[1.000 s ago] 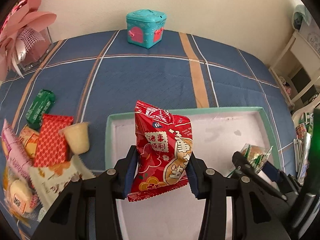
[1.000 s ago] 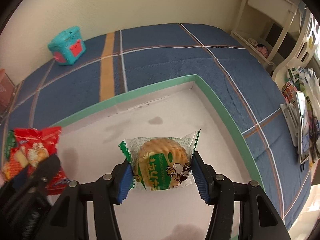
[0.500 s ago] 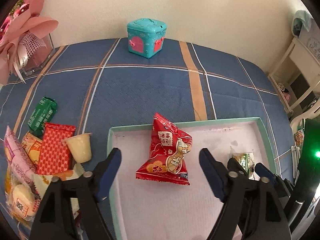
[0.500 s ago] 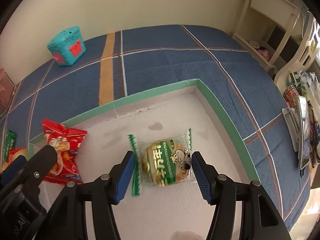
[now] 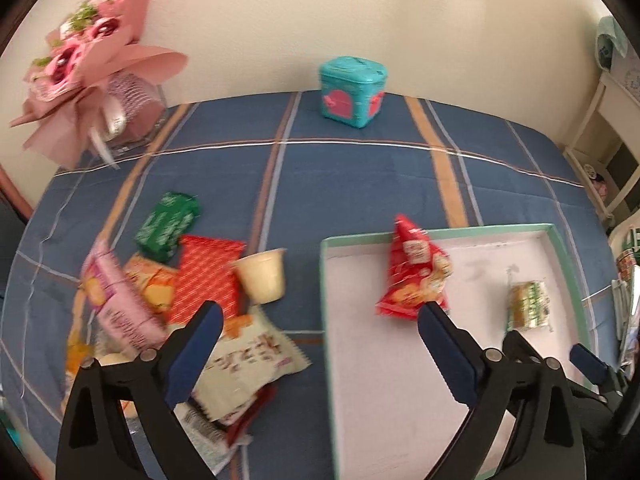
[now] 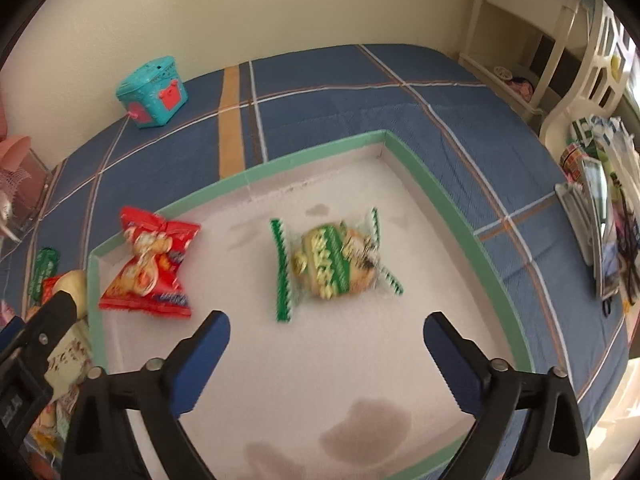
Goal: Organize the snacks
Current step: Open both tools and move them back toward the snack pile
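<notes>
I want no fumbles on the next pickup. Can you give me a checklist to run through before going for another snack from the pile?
1. Left tool open and empty: ok.
2. Right tool open and empty: ok.
3. Red snack bag lying inside the tray, released: ok.
4. Green-wrapped biscuit lying inside the tray, clear of both tools: ok.
5. Bare tray floor left for more snacks: ok.
6. Loose snack pile on the cloth beside the tray; pieces overlap, so a clean single grasp: cannot tell.
</notes>
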`<state>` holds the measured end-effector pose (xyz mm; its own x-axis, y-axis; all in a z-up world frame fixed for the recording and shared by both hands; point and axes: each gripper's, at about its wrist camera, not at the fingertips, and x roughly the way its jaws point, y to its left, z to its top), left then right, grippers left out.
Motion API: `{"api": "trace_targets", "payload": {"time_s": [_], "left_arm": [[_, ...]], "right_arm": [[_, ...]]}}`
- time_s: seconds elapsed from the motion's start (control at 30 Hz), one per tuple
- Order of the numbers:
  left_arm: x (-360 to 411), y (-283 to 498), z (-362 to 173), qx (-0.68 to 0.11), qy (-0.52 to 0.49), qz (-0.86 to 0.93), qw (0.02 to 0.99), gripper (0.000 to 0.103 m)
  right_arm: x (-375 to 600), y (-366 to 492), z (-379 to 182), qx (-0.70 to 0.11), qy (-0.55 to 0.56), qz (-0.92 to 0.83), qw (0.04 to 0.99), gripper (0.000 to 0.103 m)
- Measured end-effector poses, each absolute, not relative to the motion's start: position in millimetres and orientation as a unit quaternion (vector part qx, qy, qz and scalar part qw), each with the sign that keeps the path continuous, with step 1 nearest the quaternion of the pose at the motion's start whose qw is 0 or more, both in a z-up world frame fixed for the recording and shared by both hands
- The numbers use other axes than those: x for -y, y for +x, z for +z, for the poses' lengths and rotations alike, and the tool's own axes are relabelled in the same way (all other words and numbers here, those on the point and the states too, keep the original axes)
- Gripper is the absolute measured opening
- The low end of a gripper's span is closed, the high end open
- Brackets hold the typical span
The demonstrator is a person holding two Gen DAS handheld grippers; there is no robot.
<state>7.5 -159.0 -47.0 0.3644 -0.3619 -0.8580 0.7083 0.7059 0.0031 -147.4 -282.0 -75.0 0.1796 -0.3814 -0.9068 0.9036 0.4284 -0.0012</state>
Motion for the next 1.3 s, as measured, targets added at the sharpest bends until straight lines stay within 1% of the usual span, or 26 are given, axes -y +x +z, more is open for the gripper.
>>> {"api": "trace_targets", "payload": {"time_s": [0.03,0.2,0.33,0.47,0.6,0.73,0.9,1.07,1.3], "left_arm": [[152.9,7.6,-47.6,-0.454,0.191,-0.328,0.806,0.098],[132.0,8.1,-48.9,-0.451,0.191,-0.314,0.813,0.099],[109.0,12.9,-51.1,-0.471,0.167,-0.300,0.813,0.099],[94.3,12.0,-50.0,-0.470,0.165,-0.292,0.816,0.099],[79.7,8.7,-48.3,-0.471,0.173,-0.272,0.821,0.099],[65.6,7.5,-50.0,-0.485,0.175,-0.259,0.817,0.099],[50.9,9.5,-50.3,-0.483,0.179,-0.241,0.822,0.099],[35.3,16.2,-52.2,-0.496,0.162,-0.227,0.822,0.099],[27.4,20.5,-58.4,-0.507,0.165,-0.229,0.814,0.099]], "right_arm": [[277.9,-147.5,-74.8,-0.456,0.288,-0.445,0.715,0.103],[260.1,-147.5,-71.1,-0.461,0.281,-0.435,0.720,0.103],[249.0,-150.8,-66.6,-0.449,0.304,-0.415,0.730,0.103],[232.9,-147.5,-60.8,-0.454,0.289,-0.402,0.741,0.103],[220.2,-147.7,-56.9,-0.442,0.296,-0.382,0.756,0.103],[205.5,-144.6,-51.4,-0.444,0.269,-0.379,0.766,0.103],[189.8,-145.3,-47.8,-0.446,0.259,-0.367,0.774,0.103],[175.5,-143.5,-45.7,-0.453,0.244,-0.361,0.778,0.103],[157.1,-130.8,-42.8,-0.435,0.219,-0.348,0.801,0.103]]}}
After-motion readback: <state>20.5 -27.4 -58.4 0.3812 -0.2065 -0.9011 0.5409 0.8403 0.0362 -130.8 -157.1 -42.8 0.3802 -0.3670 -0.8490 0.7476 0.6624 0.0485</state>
